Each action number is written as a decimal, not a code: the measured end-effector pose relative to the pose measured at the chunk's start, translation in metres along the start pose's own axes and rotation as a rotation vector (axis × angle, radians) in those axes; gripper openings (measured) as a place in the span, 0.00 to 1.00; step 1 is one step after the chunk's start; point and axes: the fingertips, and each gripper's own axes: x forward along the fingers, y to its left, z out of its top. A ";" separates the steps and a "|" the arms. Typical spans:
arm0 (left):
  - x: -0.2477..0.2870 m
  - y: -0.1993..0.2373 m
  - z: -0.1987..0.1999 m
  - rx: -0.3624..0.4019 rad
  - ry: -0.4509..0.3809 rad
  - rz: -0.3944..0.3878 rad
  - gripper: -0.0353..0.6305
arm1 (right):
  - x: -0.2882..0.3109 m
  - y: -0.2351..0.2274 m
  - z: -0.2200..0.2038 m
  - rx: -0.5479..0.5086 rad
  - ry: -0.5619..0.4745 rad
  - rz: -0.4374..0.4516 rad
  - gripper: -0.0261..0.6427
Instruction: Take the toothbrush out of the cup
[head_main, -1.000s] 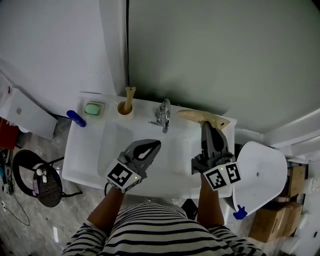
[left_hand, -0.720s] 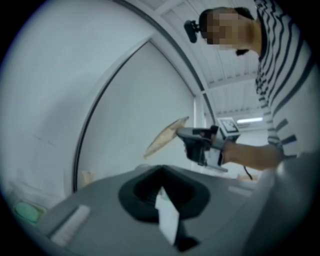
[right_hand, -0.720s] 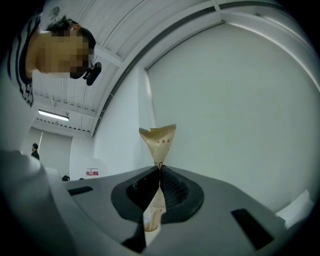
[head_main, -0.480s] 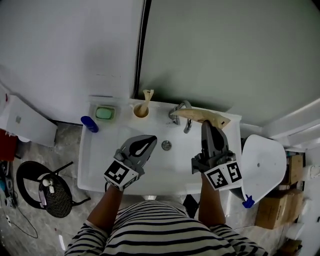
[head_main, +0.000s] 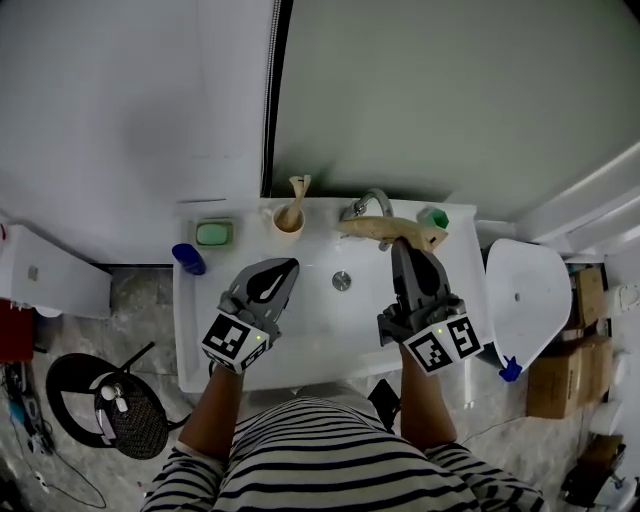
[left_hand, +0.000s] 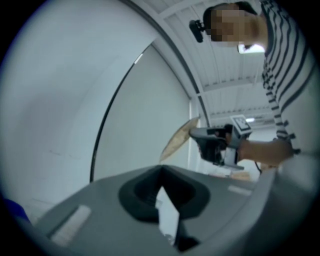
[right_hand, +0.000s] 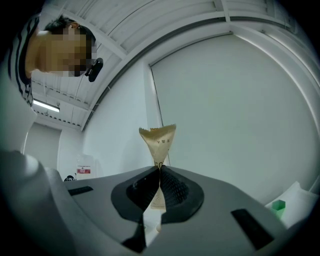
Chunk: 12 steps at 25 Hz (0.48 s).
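A tan cup (head_main: 288, 221) stands on the back rim of the white sink (head_main: 310, 345), with a wooden-handled toothbrush (head_main: 298, 189) upright in it. My left gripper (head_main: 285, 266) hovers over the basin just in front of the cup, shut with nothing in it; its jaws (left_hand: 160, 174) meet in the left gripper view. My right gripper (head_main: 399, 246) is over the basin's right side, shut on a flat tan paper packet (head_main: 388, 230) that sticks out leftward past the faucet (head_main: 368, 205). The packet (right_hand: 158, 141) rises between that gripper's closed jaws (right_hand: 159, 171).
A green soap dish (head_main: 214, 233) and a blue object (head_main: 188, 258) sit at the sink's left end. A small green thing (head_main: 433, 217) is at the back right. The drain (head_main: 342, 281) lies between the grippers. A white toilet lid (head_main: 524, 295) is at the right.
Both grippers have moved forward over the sink toward the wall. The left one is now close in front of the cup. Both stayed shut, the right one still on the packet.
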 end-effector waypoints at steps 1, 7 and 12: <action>-0.001 0.001 -0.001 0.005 0.005 0.001 0.06 | 0.000 0.002 -0.001 -0.001 0.001 0.001 0.06; 0.003 0.005 -0.003 0.050 0.025 -0.011 0.06 | 0.003 0.012 -0.008 -0.009 0.014 0.012 0.06; 0.015 0.016 -0.008 0.103 0.065 0.004 0.06 | 0.001 0.014 -0.021 -0.034 0.056 0.016 0.06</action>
